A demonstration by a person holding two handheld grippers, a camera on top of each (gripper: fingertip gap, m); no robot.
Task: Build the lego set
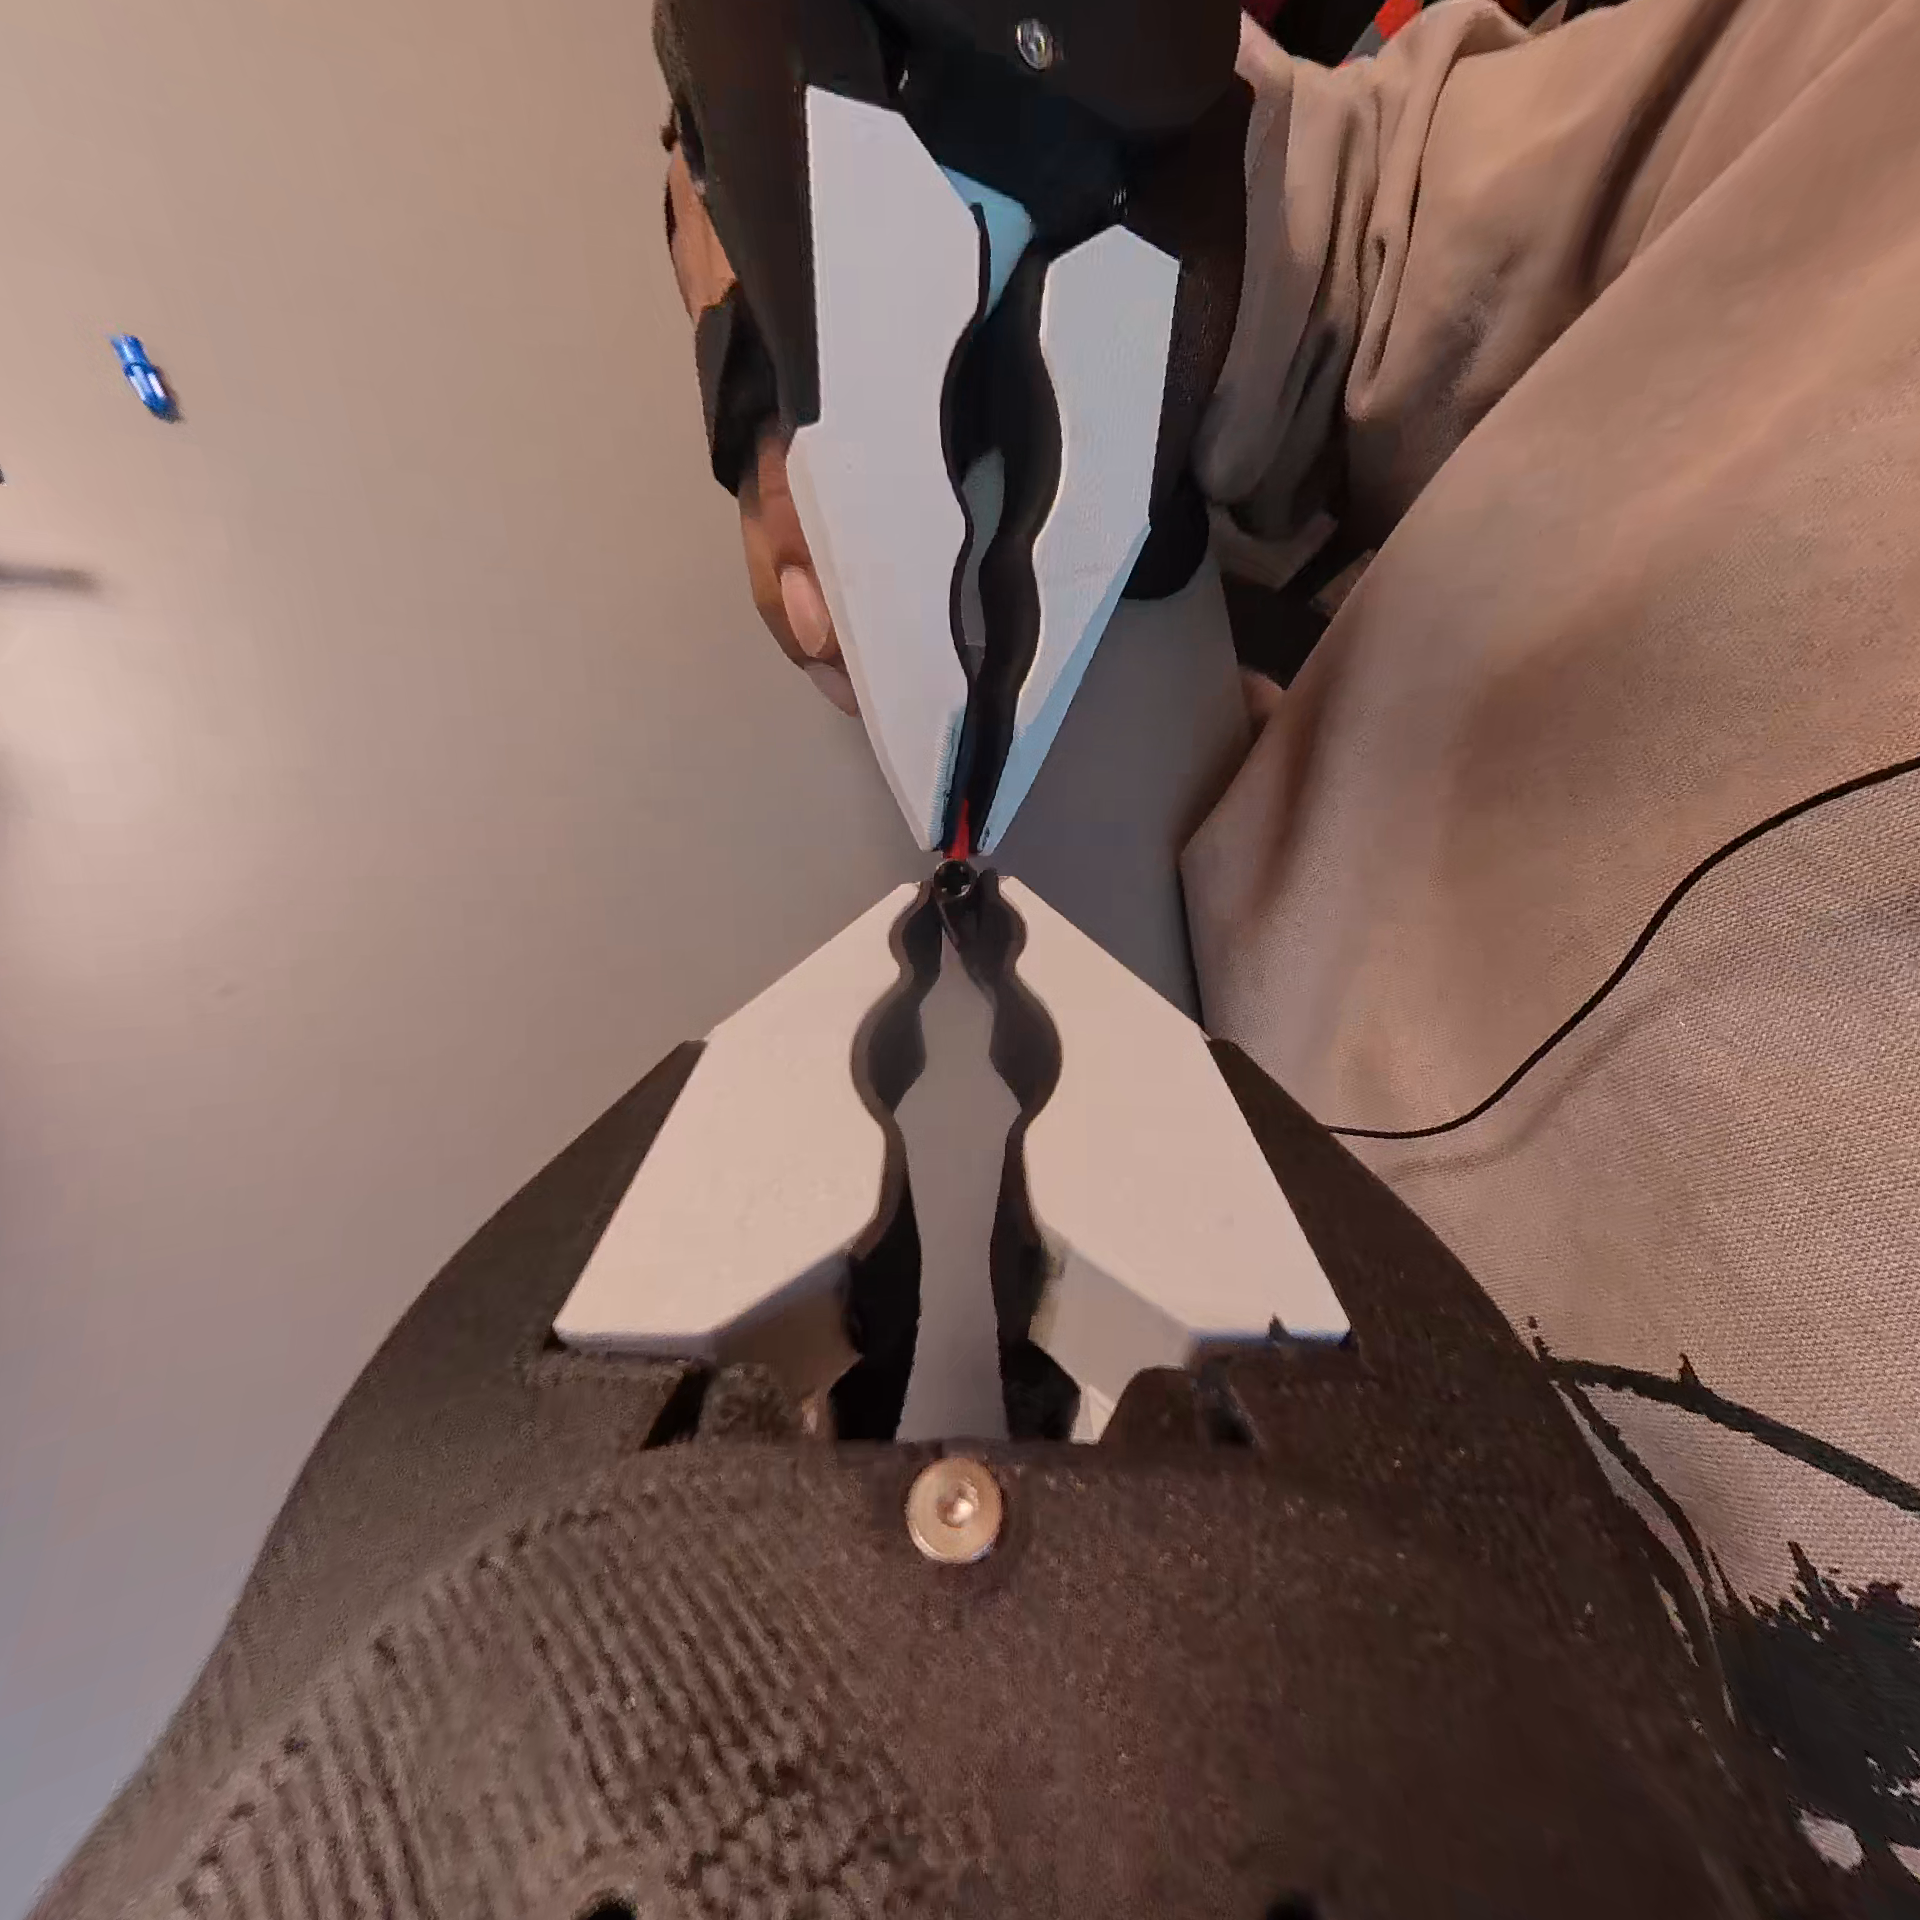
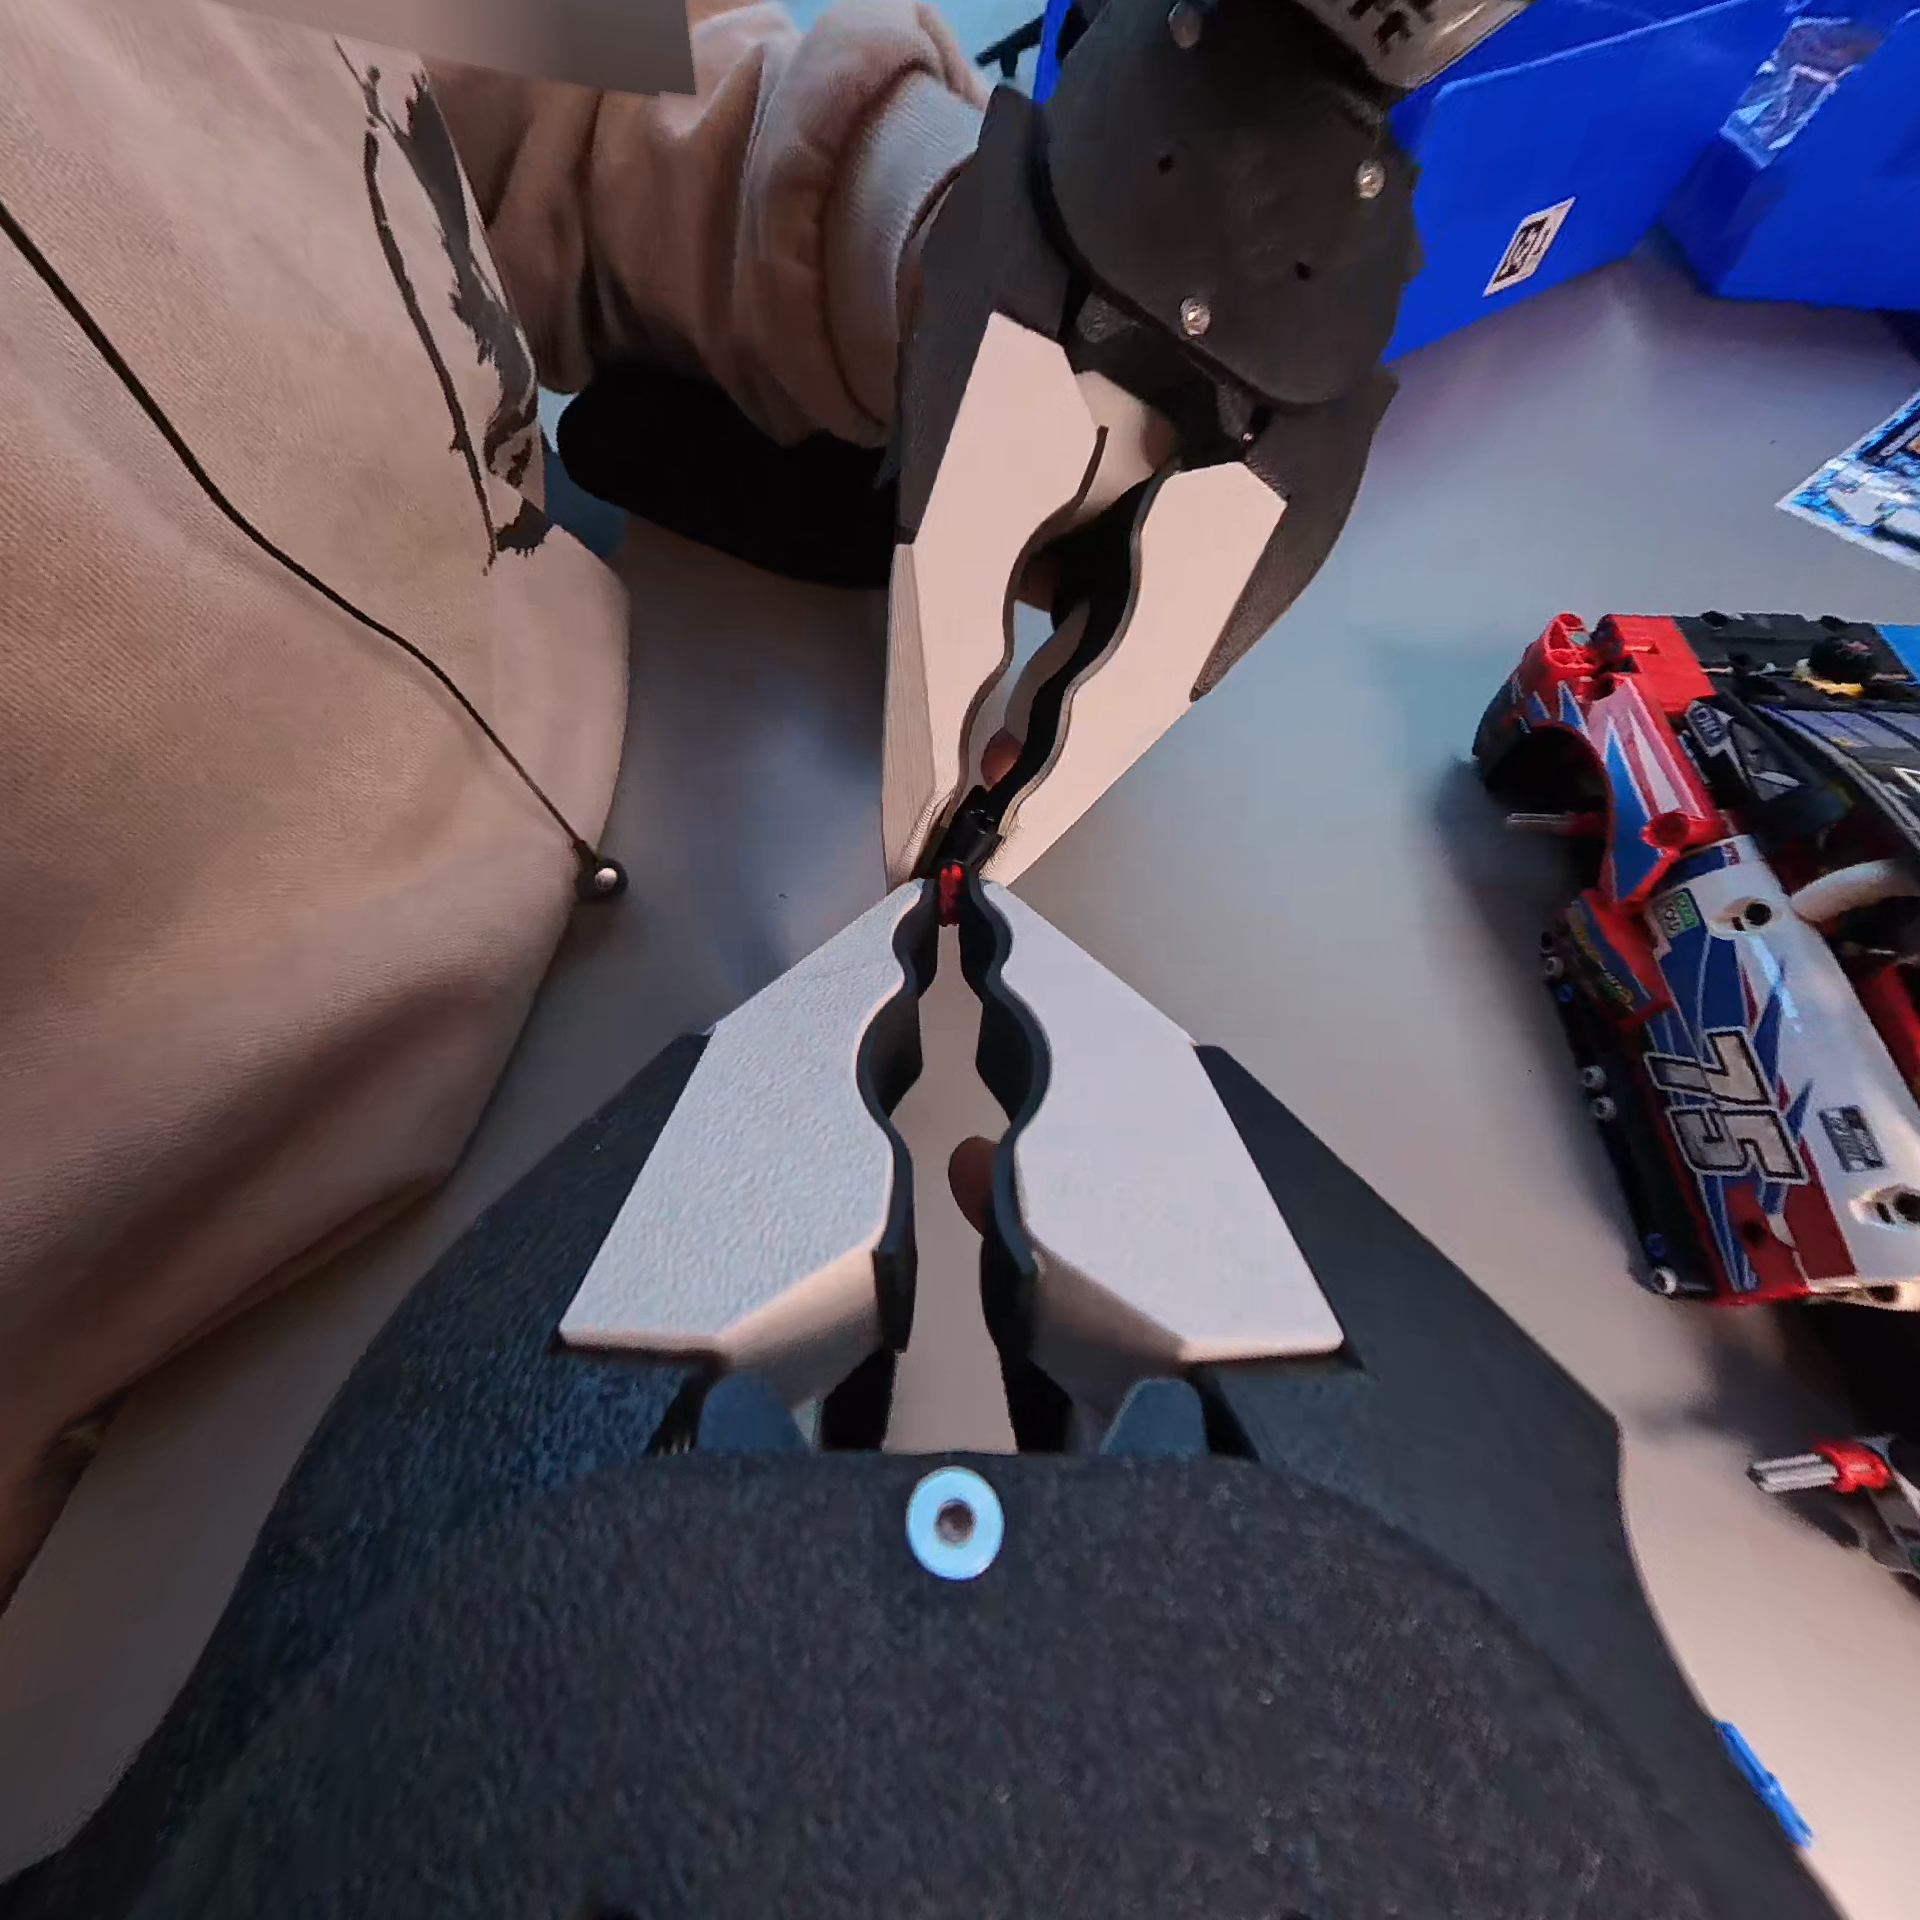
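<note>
Above grey surface (image 2: 1299, 935), tip to tip: left gripper (image 1: 961, 902) jaws pinched black lego pin (image 1: 951, 881), right gripper (image 2: 948, 902) jaws pinched red lego piece (image 2: 948, 900). Pieces met. Half-built lego car (image 2: 1745, 987) sat off right; blue bin (image 2: 1579, 156) behind.

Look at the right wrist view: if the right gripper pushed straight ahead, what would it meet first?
Almost certainly the small black lego piece in the left gripper, directly facing the right gripper, which pinches a small red lego piece.
</note>
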